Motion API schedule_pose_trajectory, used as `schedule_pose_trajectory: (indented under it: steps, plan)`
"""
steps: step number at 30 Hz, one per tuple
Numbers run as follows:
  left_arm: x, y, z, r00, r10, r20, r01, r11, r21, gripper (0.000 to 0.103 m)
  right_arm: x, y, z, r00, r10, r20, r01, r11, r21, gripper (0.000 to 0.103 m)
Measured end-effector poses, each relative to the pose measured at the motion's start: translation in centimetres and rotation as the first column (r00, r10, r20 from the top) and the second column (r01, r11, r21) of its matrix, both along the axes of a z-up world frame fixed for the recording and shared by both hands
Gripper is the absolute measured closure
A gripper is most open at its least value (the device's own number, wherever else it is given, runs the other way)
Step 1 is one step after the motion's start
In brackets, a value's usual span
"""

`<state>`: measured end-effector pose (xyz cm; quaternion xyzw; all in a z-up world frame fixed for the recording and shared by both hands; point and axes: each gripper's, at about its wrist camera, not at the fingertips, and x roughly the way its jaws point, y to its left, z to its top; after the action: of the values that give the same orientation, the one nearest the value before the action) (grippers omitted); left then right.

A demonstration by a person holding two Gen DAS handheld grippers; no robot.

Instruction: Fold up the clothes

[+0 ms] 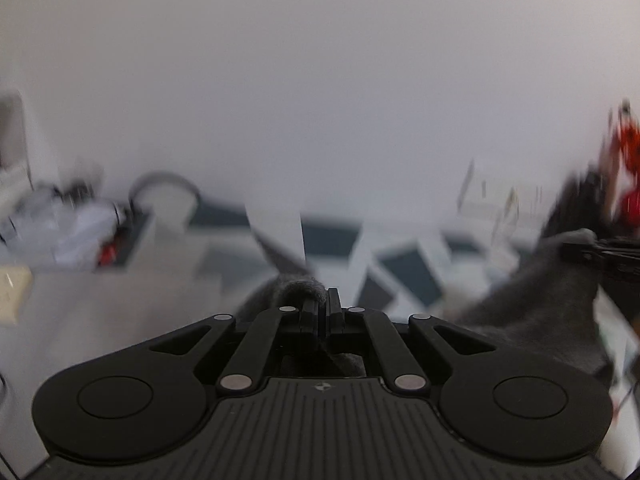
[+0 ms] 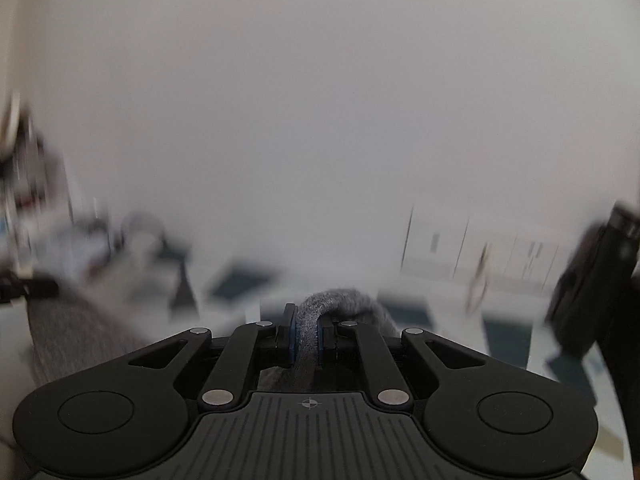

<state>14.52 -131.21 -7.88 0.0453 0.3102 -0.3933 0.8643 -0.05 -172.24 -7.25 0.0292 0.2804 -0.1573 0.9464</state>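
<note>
The left gripper point(image 1: 321, 300) is pressed together on a fold of the grey garment point(image 1: 532, 292), which bunches over its fingertips and stretches away to the right, up to the right gripper point(image 1: 600, 254) at the frame's edge. The right gripper point(image 2: 307, 330) pinches a thicker roll of the same grey garment point(image 2: 332, 300), the cloth humped just past its fingers and trailing back underneath. Both hold the cloth up off the patterned blue-and-white surface point(image 1: 408, 268) behind. Everything beyond the grippers is smeared with blur; the clutter at the left and the cabinets point(image 2: 480, 248) are barely readable, and most of the garment is hidden.
</note>
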Motion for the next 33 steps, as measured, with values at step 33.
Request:
schedule_pose_trajectory:
  steps: [33]
  plan:
    - [0.0, -1.2, -6.7, 0.974, -0.068, -0.218, 0.107, 0.979, 0.172, 0.099, -2.6, 2.4, -9.2, 0.958, -0.083, -0.273, 0.145, 0.966, 0.212, 0.091]
